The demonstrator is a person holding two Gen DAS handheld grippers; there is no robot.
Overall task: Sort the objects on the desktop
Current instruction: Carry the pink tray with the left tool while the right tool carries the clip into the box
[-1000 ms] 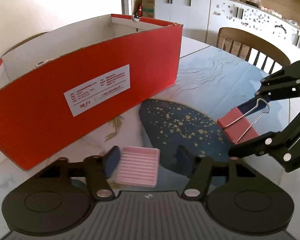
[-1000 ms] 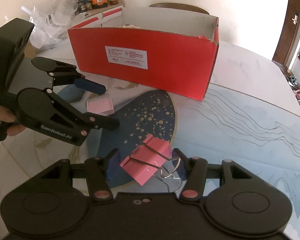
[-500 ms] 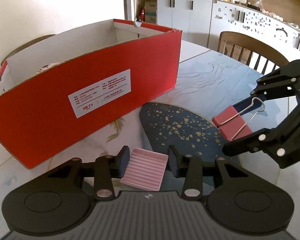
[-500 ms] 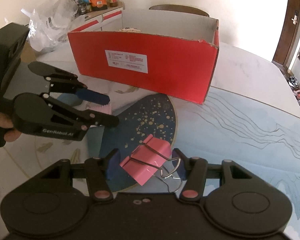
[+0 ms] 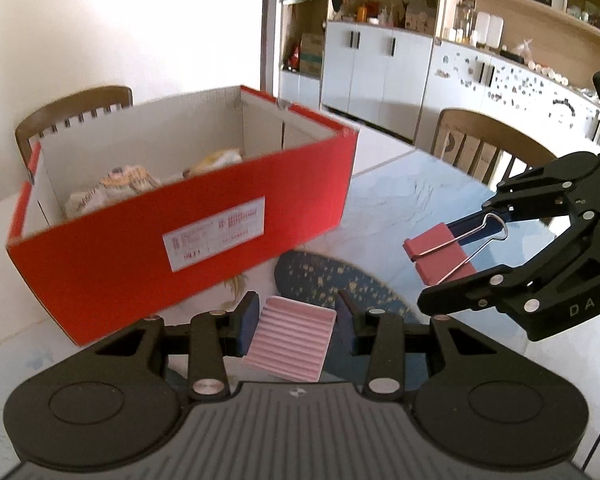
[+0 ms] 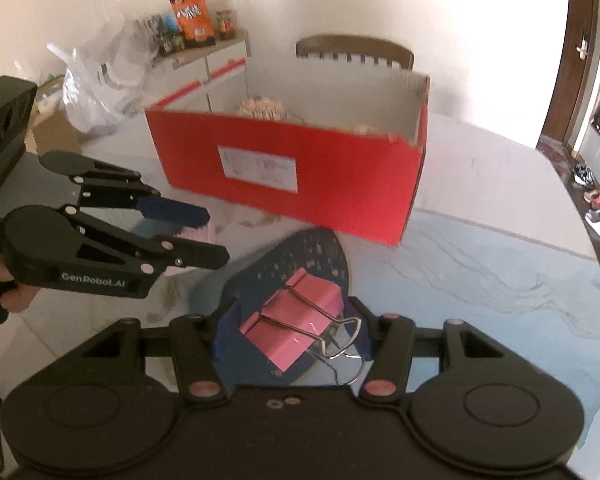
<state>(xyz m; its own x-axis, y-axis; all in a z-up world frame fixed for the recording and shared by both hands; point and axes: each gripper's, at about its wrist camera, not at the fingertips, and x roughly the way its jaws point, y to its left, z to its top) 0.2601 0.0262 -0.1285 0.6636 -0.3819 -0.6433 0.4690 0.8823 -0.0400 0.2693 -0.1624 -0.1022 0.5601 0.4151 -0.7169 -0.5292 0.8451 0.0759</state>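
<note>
My left gripper point(image 5: 296, 316) is shut on a pink ribbed square pad point(image 5: 292, 344), held just above the table in front of the red cardboard box point(image 5: 180, 248). In the right wrist view the same left gripper point(image 6: 214, 234) shows at the left, with the pad point(image 6: 198, 234) peeking out between its fingers. My right gripper point(image 6: 294, 328) is shut on a pink binder clip point(image 6: 296, 328) with wire handles, also lifted off the table. The open-topped box point(image 6: 300, 176) holds several wrapped items.
The table point(image 6: 480, 280) has a pale blue marbled cover with a dark speckled patch point(image 5: 320, 276). Wooden chairs point(image 5: 72, 108) point(image 5: 496, 152) stand behind the box and at the right. A plastic bag point(image 6: 96, 92) and cabinets lie beyond the table's far left.
The left gripper closed on the pink pad and lifted it off the table. Both grippers rose, so the box's inside now shows. The right gripper kept its hold on the clip.
</note>
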